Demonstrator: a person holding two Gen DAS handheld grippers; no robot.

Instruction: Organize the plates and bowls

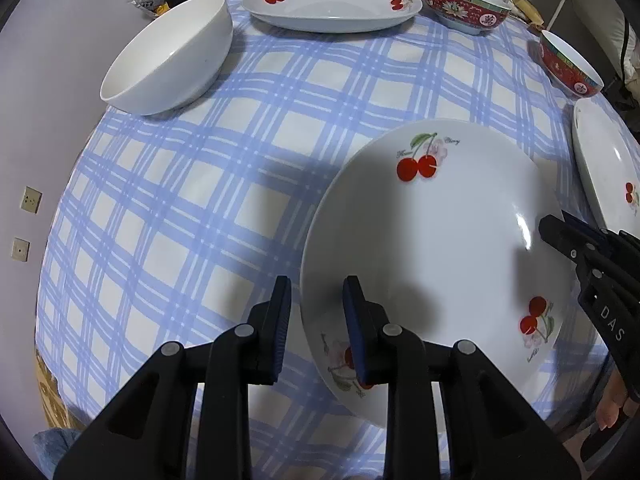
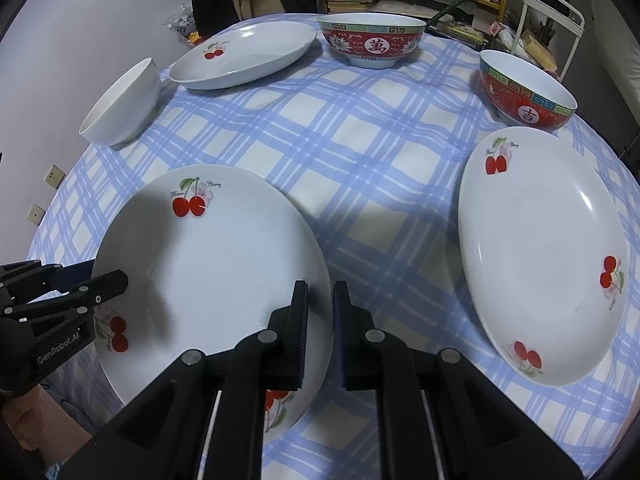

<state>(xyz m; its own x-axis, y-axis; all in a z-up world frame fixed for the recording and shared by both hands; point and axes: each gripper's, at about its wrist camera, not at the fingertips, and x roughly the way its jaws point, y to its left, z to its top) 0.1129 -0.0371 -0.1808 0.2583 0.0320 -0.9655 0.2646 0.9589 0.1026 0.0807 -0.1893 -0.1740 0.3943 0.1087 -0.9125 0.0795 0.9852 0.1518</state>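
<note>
1. My left tongs (image 1: 316, 320) point steeply down at the left rim of the near cherry plate (image 1: 436, 248). Their fingers straddle the rim, one over the plate and one outside it over the cloth, with a gap around the edge; they stand partly apart, and I cannot tell whether either pad touches the china.
2. My right tongs (image 2: 320, 332) are at the same plate's right rim. One finger sits over the plate and the other outside it, drawn almost together on the edge, so they are clamped on the near cherry plate.
3. That plate lies at the near edge of the tabletop (image 1: 180, 208), which is covered in a blue-and-white checked cloth. It is white, with red cherry prints around its border.
4. A second cherry plate (image 2: 544, 260) lies to the right of it, apart from it, flat on the cloth.
5. A third cherry plate (image 2: 244, 54) lies at the far side of the tabletop.
6. A plain white bowl (image 1: 168, 56) stands at the far left, near the third plate but not touching it.
7. A red patterned bowl (image 2: 372, 40) stands just to the right of the third plate.
8. A second red bowl (image 2: 528, 92) stands at the right edge, just beyond the second cherry plate.
</note>
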